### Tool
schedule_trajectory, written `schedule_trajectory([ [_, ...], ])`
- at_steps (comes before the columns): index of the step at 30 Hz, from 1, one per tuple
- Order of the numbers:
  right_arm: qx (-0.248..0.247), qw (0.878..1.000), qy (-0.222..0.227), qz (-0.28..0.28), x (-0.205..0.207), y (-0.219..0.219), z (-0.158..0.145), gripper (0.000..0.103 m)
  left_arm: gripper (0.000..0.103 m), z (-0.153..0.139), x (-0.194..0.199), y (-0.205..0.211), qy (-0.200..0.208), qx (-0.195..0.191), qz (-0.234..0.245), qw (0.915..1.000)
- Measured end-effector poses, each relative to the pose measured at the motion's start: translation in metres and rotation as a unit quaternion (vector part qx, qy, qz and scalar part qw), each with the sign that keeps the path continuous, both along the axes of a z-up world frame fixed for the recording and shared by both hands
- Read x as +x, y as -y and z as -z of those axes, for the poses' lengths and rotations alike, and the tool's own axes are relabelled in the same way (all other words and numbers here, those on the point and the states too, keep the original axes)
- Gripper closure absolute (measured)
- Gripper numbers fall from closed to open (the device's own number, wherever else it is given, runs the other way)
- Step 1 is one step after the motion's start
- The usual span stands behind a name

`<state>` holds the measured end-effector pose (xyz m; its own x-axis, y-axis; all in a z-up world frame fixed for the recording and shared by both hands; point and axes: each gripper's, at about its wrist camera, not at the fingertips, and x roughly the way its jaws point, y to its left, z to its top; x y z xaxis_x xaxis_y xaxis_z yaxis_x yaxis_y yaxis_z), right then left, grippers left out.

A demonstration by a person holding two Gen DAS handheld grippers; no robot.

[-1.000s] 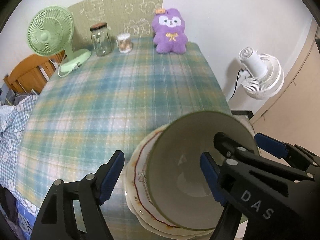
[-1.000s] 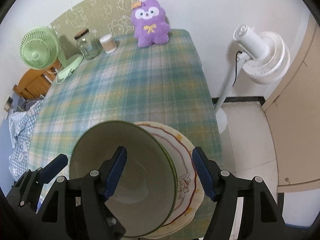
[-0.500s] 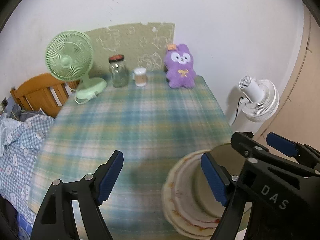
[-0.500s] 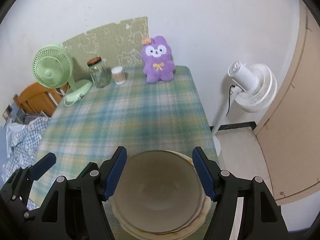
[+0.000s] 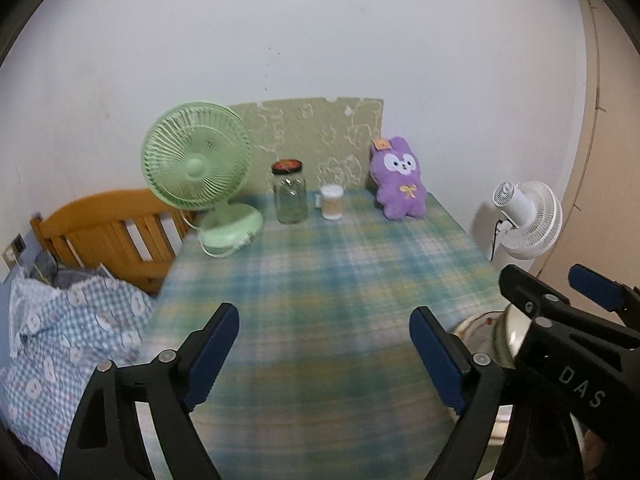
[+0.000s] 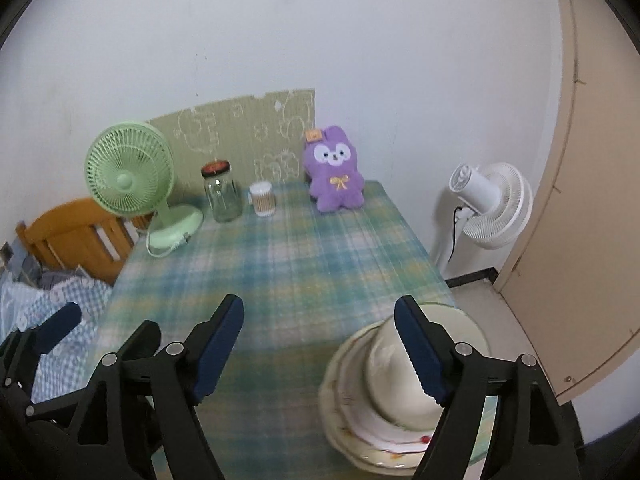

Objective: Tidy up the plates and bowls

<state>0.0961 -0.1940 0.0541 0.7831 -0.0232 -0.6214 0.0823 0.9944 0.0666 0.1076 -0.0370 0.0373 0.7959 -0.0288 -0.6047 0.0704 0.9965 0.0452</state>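
Note:
A cream bowl with a green outside sits in a stack of flower-patterned plates at the near right corner of the plaid table. My right gripper is open and empty, above and left of the stack, its right finger in front of the bowl. My left gripper is open and empty over the table's near part. In the left wrist view the bowl and plates show only as slivers behind the right gripper's body.
At the far edge stand a green desk fan, a glass jar, a cup of cotton swabs and a purple plush toy. A wooden chair and blue checked cloth lie left. A white floor fan stands right.
The bowl, held tilted above the plates a second ago, now rests in the stack. Both grippers have pulled back and up, away from it.

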Motion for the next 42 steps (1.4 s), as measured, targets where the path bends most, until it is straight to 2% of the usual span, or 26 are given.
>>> schedule_trajectory([
  [4,0.014,1.0,0.005,0.01,-0.011,-0.019,0.005,0.021,0.007,0.003,-0.01,-0.025,0.019,0.008,0.002,0.9998],
  [7,0.003,1.0,0.016,0.013,-0.021,-0.03,0.011,0.017,0.002,0.01,-0.02,-0.042,0.029,0.003,-0.006,0.9996],
  [10,-0.01,1.0,0.023,0.001,-0.031,-0.039,0.02,0.015,0.002,0.021,-0.027,-0.053,0.025,0.0,-0.011,0.9996],
  [21,-0.002,0.999,0.044,-0.015,-0.068,-0.04,0.065,0.011,0.0,0.063,-0.065,-0.066,0.048,-0.008,-0.031,0.9983],
  [26,0.007,0.998,0.059,-0.017,-0.078,-0.039,0.076,0.01,0.0,0.071,-0.076,-0.069,0.058,-0.008,-0.04,0.9975],
  [31,0.014,0.998,0.061,-0.019,-0.081,-0.038,0.08,0.01,0.0,0.074,-0.081,-0.07,0.066,-0.003,-0.047,0.9967],
  [42,0.002,0.998,0.061,-0.021,-0.086,-0.04,0.074,0.009,0.0,0.072,-0.086,-0.076,0.063,-0.021,-0.054,0.9963],
])
